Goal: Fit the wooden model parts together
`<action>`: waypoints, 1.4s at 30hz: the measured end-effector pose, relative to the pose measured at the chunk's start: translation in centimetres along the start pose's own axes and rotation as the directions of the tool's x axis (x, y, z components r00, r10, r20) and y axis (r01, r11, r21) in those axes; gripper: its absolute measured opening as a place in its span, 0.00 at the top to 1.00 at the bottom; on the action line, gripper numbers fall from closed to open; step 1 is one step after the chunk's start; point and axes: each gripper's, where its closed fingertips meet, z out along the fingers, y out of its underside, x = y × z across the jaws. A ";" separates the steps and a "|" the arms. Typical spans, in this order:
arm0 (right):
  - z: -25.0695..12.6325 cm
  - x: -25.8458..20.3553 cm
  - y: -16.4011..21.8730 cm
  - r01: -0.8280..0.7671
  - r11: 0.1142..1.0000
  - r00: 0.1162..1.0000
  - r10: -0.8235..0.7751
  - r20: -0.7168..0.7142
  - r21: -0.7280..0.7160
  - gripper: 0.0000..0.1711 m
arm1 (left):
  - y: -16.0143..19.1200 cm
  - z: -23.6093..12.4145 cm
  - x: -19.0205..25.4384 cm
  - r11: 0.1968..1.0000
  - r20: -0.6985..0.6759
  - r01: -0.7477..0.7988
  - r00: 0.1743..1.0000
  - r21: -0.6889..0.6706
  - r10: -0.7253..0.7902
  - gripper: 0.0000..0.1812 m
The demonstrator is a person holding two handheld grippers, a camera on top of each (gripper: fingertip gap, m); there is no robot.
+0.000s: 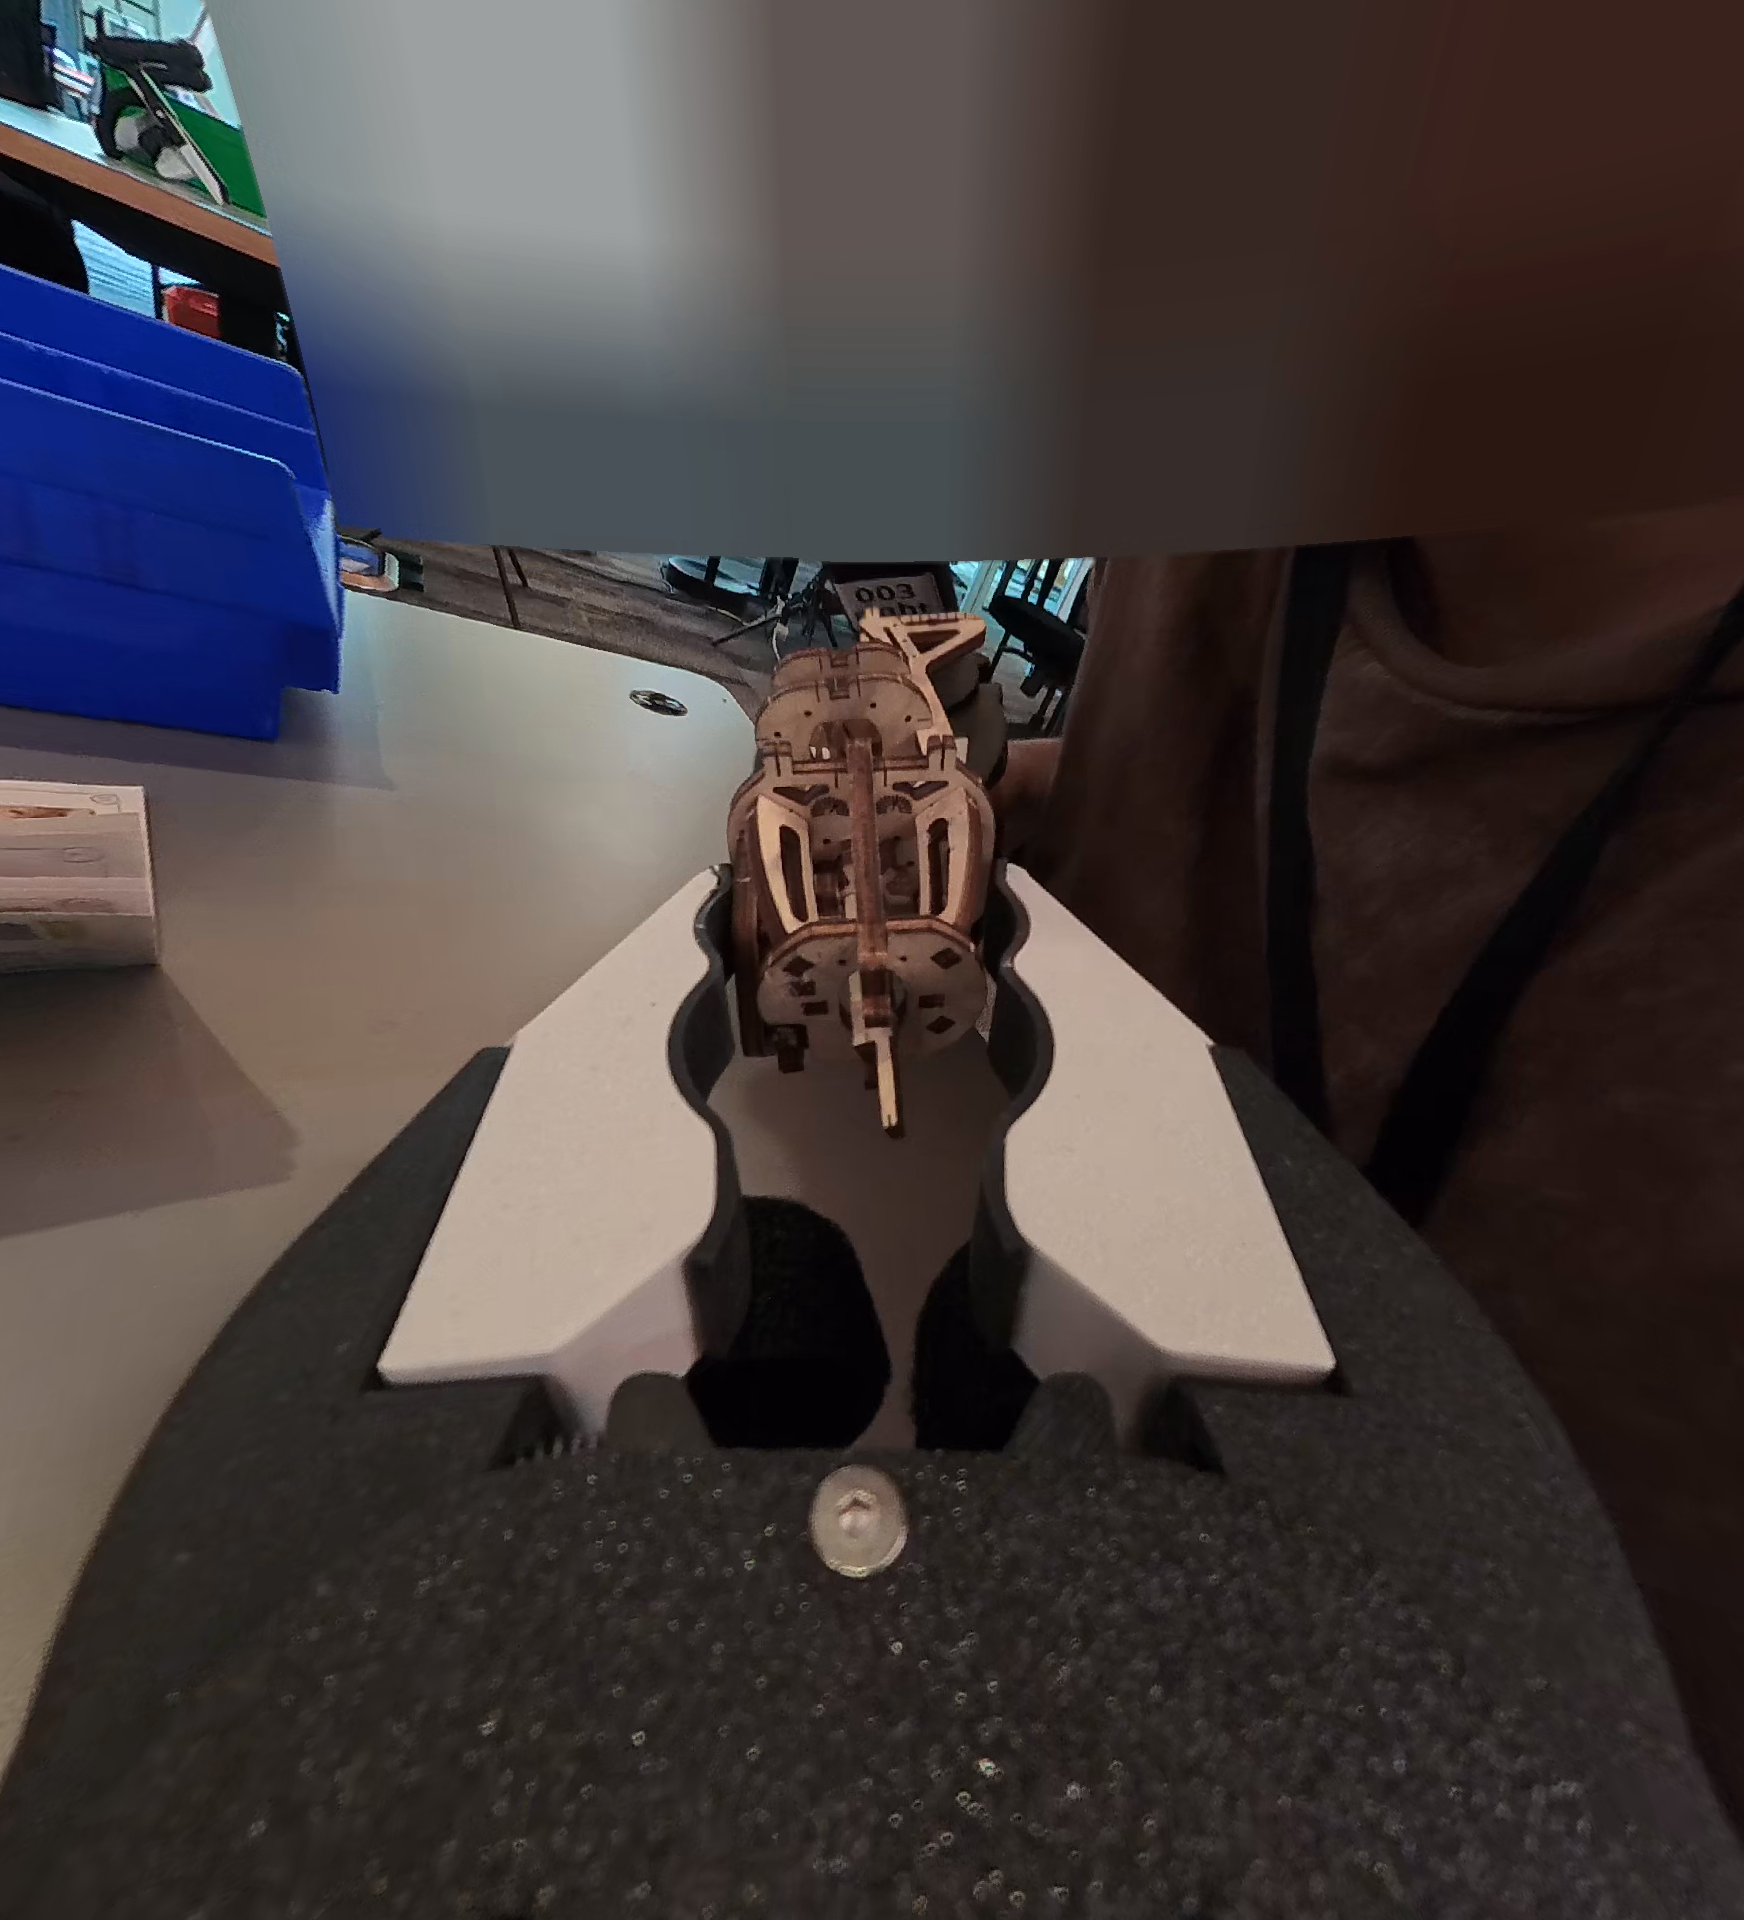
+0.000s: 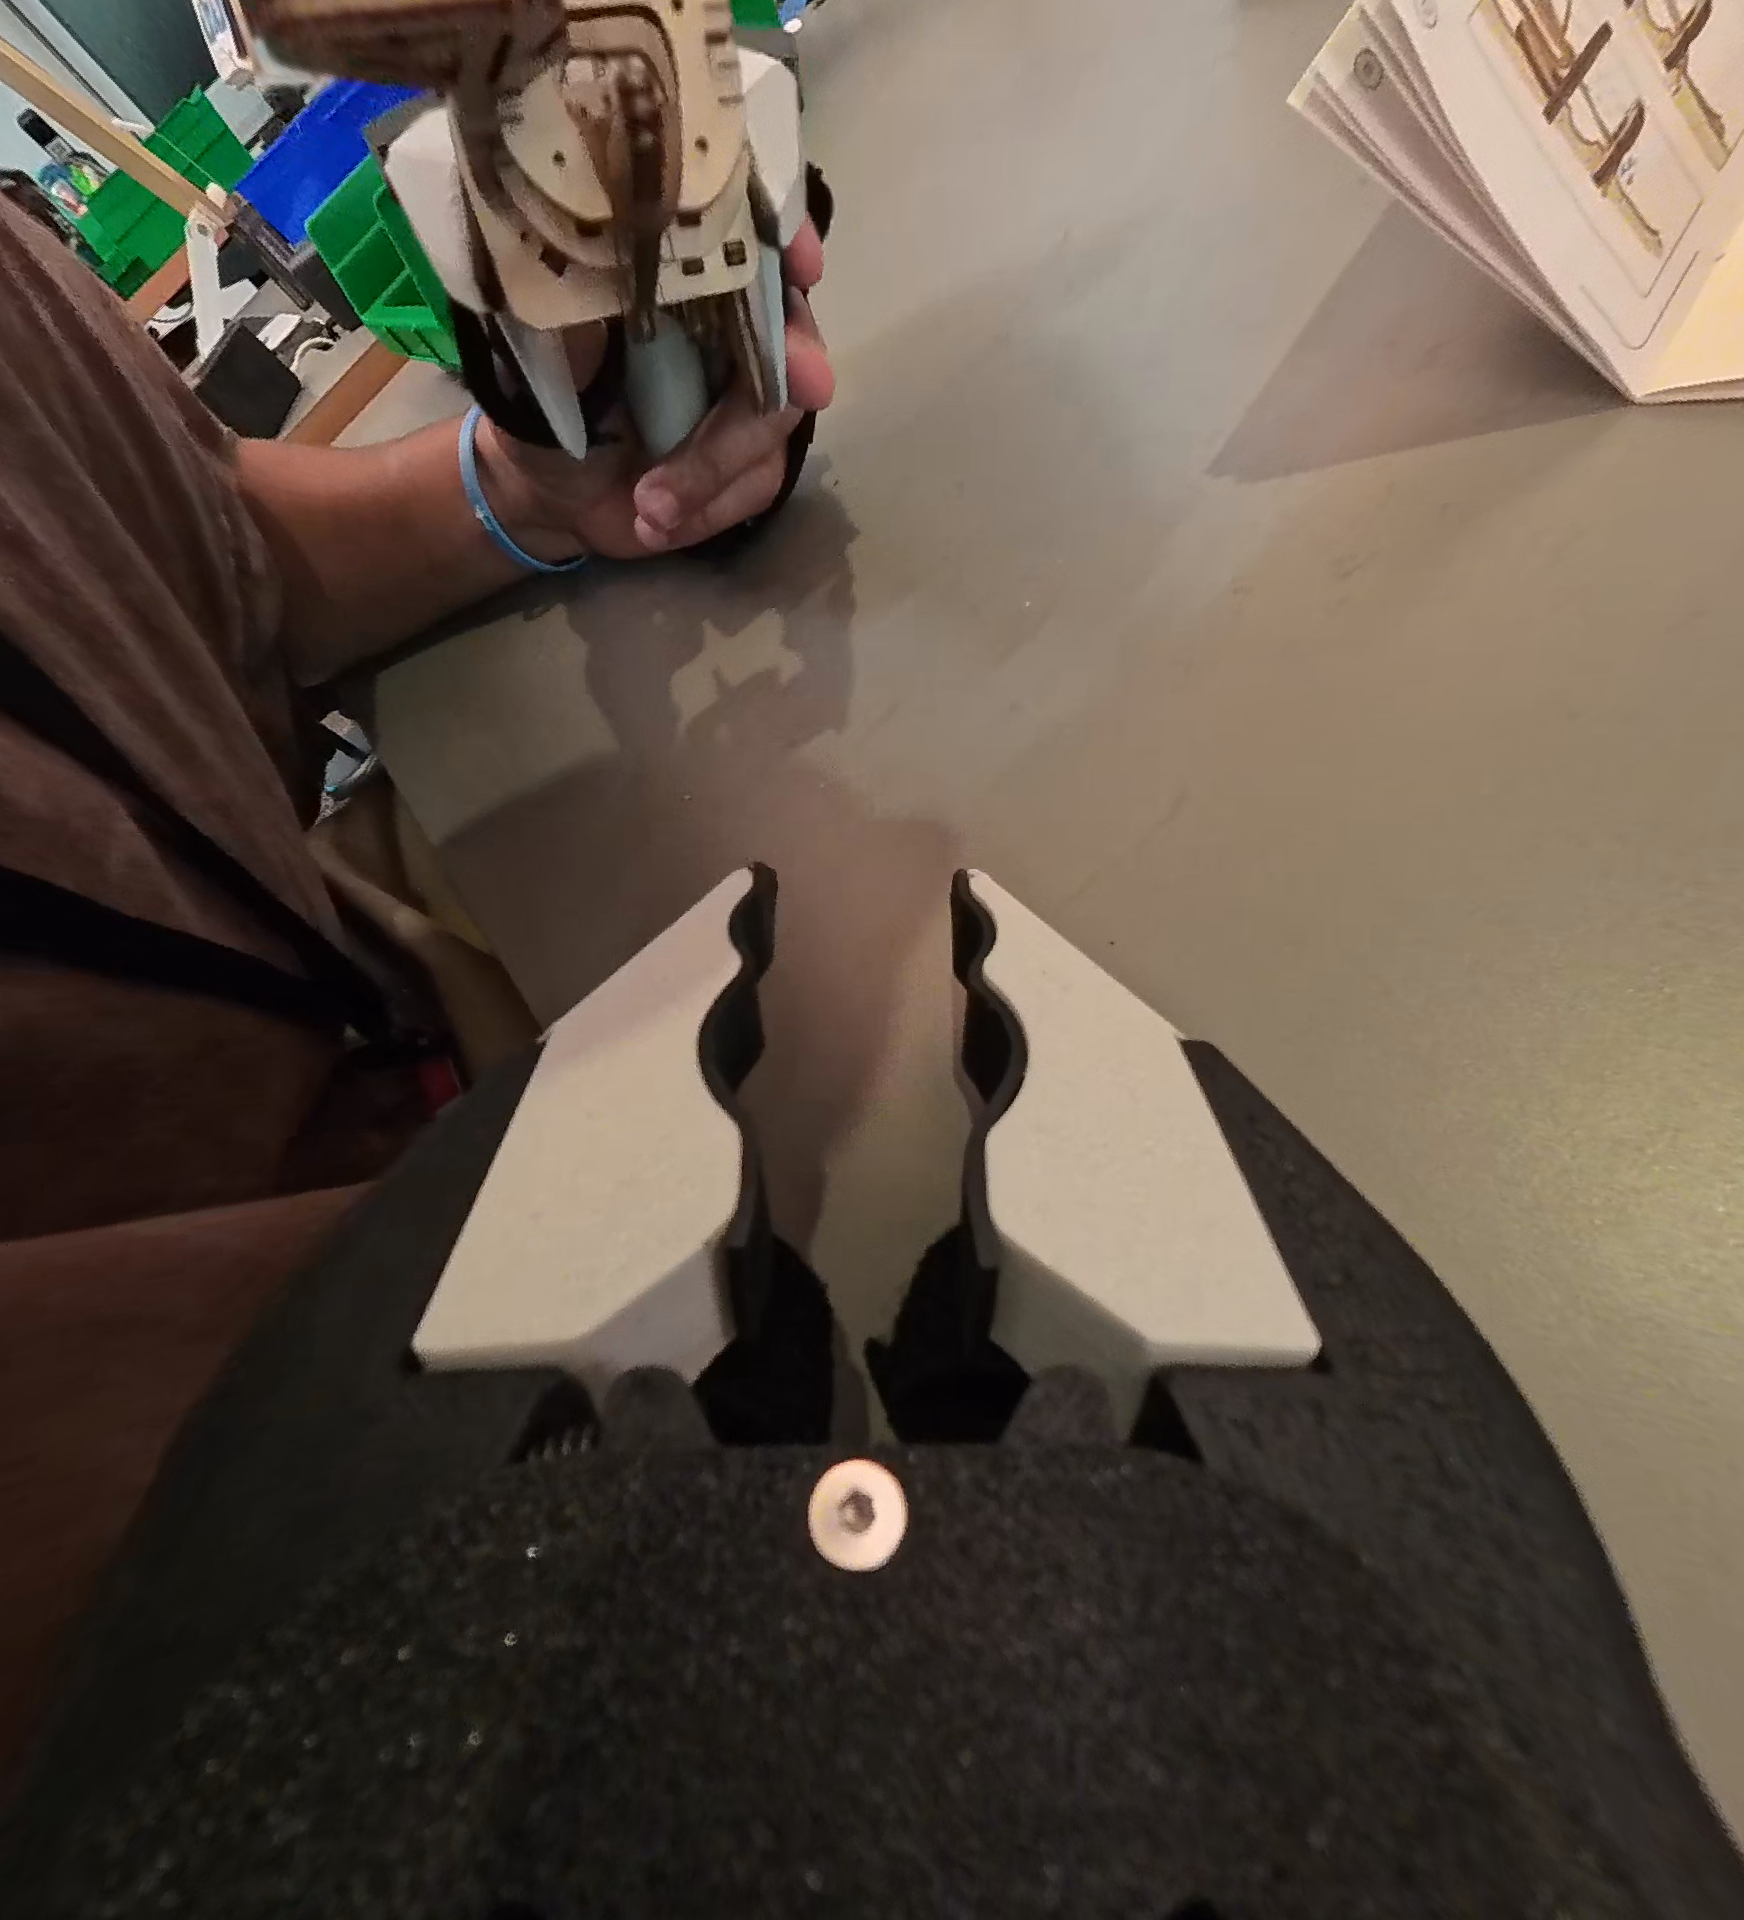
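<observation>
A laser-cut wooden model [image 1: 863, 883], pale with dark burnt edges, sits between the fingertips of my left gripper [image 1: 860, 904]. The gripper is shut on its sides and holds it above the grey table. A thin wooden strip sticks out of its near end towards the camera. In the right wrist view the same model [image 2: 598, 177] shows at the top left, held in the left gripper by a person's hand [image 2: 702, 457]. My right gripper [image 2: 863, 883] is open and empty, low over the table [image 2: 1263, 727], some way from the model.
An open instruction booklet [image 2: 1595, 177] lies at the far right of the table, and also shows in the left wrist view [image 1: 26, 883]. Blue bins [image 1: 99, 499] stand at the left. A person in a brown top [image 1: 1522, 935] sits close by. Green bins [image 2: 369, 260] stand beyond. My right fingertips sit around 11 centimeters from my left ones.
</observation>
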 end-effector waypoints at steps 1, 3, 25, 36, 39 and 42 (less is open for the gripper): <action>0.0 0.0 0.0 -0.002 1.000 1.000 0.002 -0.001 0.001 0.81 | -0.1 -0.1 -0.1 1.000 0.001 0.006 1.000 0.006 -0.006 0.76; -0.1 -0.1 -0.1 -0.001 1.000 1.000 0.001 -0.002 0.004 0.81 | -0.3 -0.2 -0.3 1.000 0.005 0.018 1.000 0.020 -0.018 0.76; -0.7 -1.5 -0.6 0.068 0.998 0.998 -0.068 -0.017 0.007 0.82 | -0.6 -0.7 -0.6 0.995 0.000 0.079 0.997 0.054 -0.079 0.76; -0.3 -1.5 -0.3 0.073 0.997 0.997 -0.073 -0.013 -0.008 0.82 | -0.6 -0.6 -0.5 0.996 0.000 0.073 0.997 0.050 -0.073 0.76; -0.3 -1.6 -0.3 0.068 0.998 0.998 -0.068 -0.009 -0.005 0.82 | -0.6 -0.6 -0.5 0.996 0.000 0.073 0.997 0.052 -0.073 0.76; -0.3 -1.6 -0.3 0.070 0.997 0.997 -0.071 -0.011 -0.008 0.82 | -0.5 -0.6 -0.5 0.996 -0.003 0.074 0.997 0.050 -0.074 0.76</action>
